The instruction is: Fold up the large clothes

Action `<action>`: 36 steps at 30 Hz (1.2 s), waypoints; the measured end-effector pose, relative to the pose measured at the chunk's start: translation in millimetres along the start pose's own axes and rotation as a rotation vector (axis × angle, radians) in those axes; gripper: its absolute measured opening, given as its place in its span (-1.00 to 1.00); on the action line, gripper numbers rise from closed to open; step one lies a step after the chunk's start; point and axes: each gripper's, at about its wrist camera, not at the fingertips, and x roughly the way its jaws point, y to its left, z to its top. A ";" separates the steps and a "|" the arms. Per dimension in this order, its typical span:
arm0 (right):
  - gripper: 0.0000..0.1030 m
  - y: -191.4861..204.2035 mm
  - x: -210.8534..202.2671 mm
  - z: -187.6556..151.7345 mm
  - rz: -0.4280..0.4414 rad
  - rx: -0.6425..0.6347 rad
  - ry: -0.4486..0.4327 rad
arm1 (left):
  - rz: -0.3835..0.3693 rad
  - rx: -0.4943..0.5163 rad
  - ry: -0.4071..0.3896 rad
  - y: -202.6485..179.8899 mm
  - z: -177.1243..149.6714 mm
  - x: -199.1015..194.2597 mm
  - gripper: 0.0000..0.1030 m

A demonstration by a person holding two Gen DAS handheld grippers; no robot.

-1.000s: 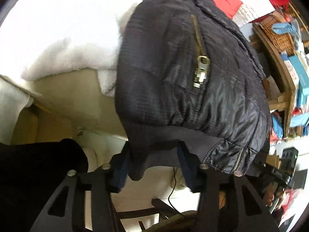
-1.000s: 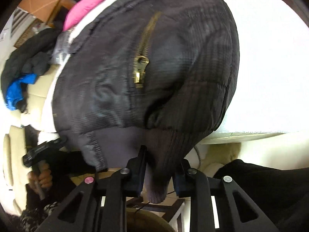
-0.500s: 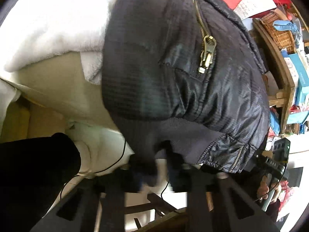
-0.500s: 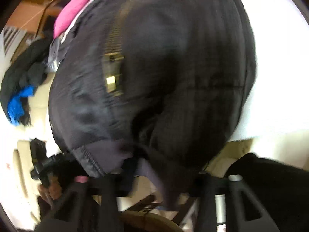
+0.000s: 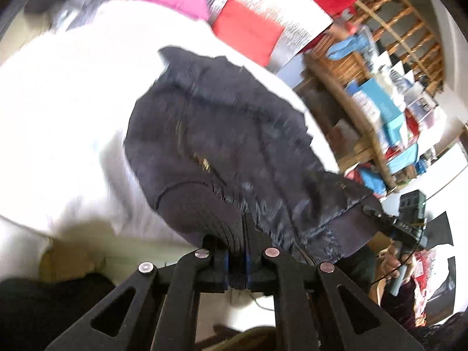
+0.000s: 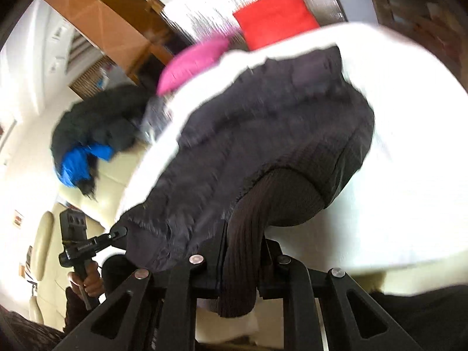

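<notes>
Jacket: one, dark; ribbed hem clamped in left gripper and right gripper.

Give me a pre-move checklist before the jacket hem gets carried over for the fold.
1. Left gripper shut on the ribbed hem of the dark jacket: ok; its jaws have just been closing.
2. Right gripper shut on the ribbed hem at the other corner: ok.
3. Jacket body lies on the white blanket: ok.
4. Hem taut and level between the two grips: cannot tell, the frames are blurred.
5. Landing area clear: not ok to assume; a pink cushion and a red cushion sit past the collar end.
</notes>
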 end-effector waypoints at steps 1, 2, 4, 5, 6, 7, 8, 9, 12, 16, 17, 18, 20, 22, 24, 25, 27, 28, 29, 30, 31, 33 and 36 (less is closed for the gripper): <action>-0.66 7.1 5.4 5.4 0.006 -0.003 -0.019 | -0.004 0.007 -0.018 -3.1 7.9 -3.6 -0.84; -0.66 9.8 3.2 13.0 0.017 -0.006 -0.045 | -0.006 0.012 -0.036 -5.8 17.6 -6.8 -0.84; -0.67 7.3 -6.3 28.3 0.030 -0.001 -0.084 | -0.007 0.014 -0.065 -5.0 34.1 -9.0 -0.84; -0.67 6.9 -9.0 35.7 0.032 -0.002 -0.102 | -0.004 0.013 -0.081 -5.0 42.7 -8.5 -0.84; -0.67 6.9 -11.2 42.2 0.031 -0.005 -0.119 | -0.003 0.013 -0.094 -4.5 52.7 -8.5 -0.84; -0.67 9.9 -4.1 51.1 0.028 -0.007 -0.130 | -0.001 0.014 -0.103 -5.5 61.1 -7.9 -0.84; -0.67 10.7 -2.8 60.2 0.026 -0.007 -0.145 | 0.003 0.016 -0.113 -7.9 71.4 -7.2 -0.84; -0.67 10.9 -2.0 69.6 0.026 -0.003 -0.156 | 0.009 0.019 -0.125 -9.2 84.4 -4.6 -0.84; -0.67 12.1 5.6 100.1 0.018 0.000 -0.186 | 0.019 0.027 -0.148 -13.8 117.3 5.8 -0.84; -0.67 8.8 23.0 145.2 0.002 0.005 -0.216 | 0.030 0.024 -0.163 -10.2 172.2 27.9 -0.83; -0.67 7.8 29.6 160.1 -0.004 0.003 -0.228 | 0.033 0.023 -0.165 -8.6 188.6 35.0 -0.84; -0.67 6.2 37.7 175.5 -0.010 0.003 -0.239 | 0.037 0.022 -0.168 -6.6 204.6 42.1 -0.84; -0.67 2.6 50.7 200.2 -0.016 0.011 -0.250 | 0.047 0.016 -0.170 -1.0 234.2 57.9 -0.84; -0.68 -3.5 72.0 231.9 -0.038 0.015 -0.263 | 0.056 0.008 -0.176 6.2 265.3 75.6 -0.84; -0.68 -12.1 96.3 262.5 -0.056 0.020 -0.272 | 0.065 0.000 -0.182 15.6 298.0 96.8 -0.84; -0.68 -16.2 108.3 276.4 -0.065 0.022 -0.272 | 0.069 -0.008 -0.181 19.4 309.7 105.9 -0.84; -0.68 -27.8 137.6 307.0 -0.083 0.035 -0.274 | 0.087 -0.027 -0.175 30.0 338.5 134.4 -0.84; -0.68 -32.8 147.7 317.0 -0.087 0.041 -0.273 | 0.097 -0.029 -0.172 34.5 347.3 145.5 -0.84; -0.68 -39.6 162.8 330.8 -0.098 0.046 -0.273 | 0.107 -0.029 -0.168 39.0 355.7 157.0 -0.84; -0.68 -46.2 177.8 343.6 -0.113 0.047 -0.272 | 0.119 -0.032 -0.162 45.8 366.7 173.6 -0.84; -0.68 -51.4 187.9 350.9 -0.121 0.053 -0.269 | 0.125 -0.040 -0.153 51.1 373.3 185.5 -0.84; -0.68 -66.8 217.8 369.2 -0.144 0.068 -0.252 | 0.145 -0.060 -0.130 64.5 384.8 212.3 -0.84; -0.68 -87.7 254.5 385.1 -0.178 0.089 -0.230 | 0.165 -0.086 -0.110 82.7 396.1 243.0 -0.84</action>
